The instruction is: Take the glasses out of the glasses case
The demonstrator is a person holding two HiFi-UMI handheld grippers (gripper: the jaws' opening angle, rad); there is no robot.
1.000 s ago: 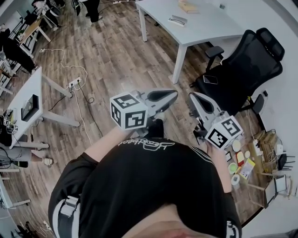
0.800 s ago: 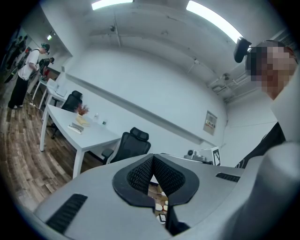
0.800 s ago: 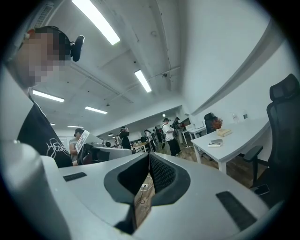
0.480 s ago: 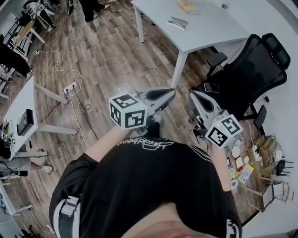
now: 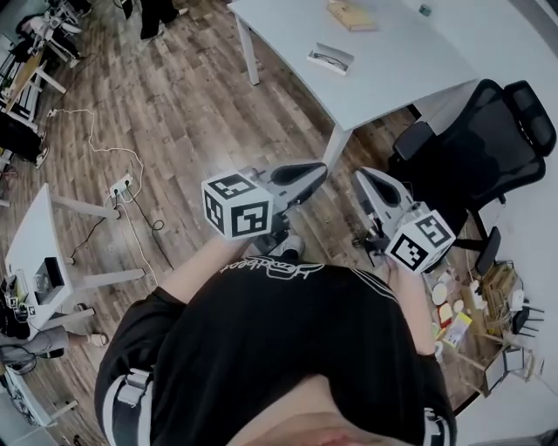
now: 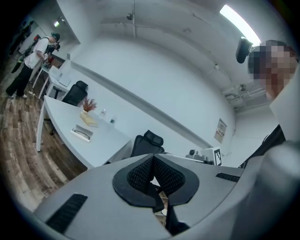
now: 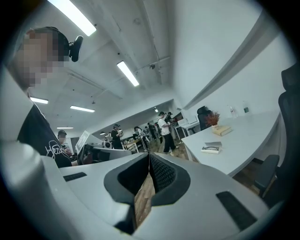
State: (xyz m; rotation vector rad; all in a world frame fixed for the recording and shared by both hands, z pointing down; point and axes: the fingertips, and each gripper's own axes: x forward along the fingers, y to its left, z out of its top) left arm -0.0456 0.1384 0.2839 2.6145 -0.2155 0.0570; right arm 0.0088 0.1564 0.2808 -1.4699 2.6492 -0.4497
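Observation:
An open white glasses case (image 5: pixel 331 59) with dark glasses in it lies on the white table (image 5: pixel 410 65) at the top of the head view. It also shows as the case (image 6: pixel 81 133) in the left gripper view and the case (image 7: pixel 212 148) in the right gripper view. Both grippers are held in front of the person's chest, well short of the table. The left gripper (image 5: pixel 318 172) (image 6: pixel 153 161) is shut and holds nothing. The right gripper (image 5: pixel 359 174) (image 7: pixel 149 159) is likewise shut and holds nothing.
A tan book (image 5: pixel 352 13) lies farther back on the same table. A black office chair (image 5: pixel 475 139) stands at the table's right. Small clutter (image 5: pixel 458 305) sits on the wood floor at right. A white desk (image 5: pixel 52 226) and cables are at left. People stand in the distance (image 7: pixel 164 125).
The table and the glasses case have slid lower and nearer in the head view as the person moves toward them. Both grippers stay shut in the same pose.

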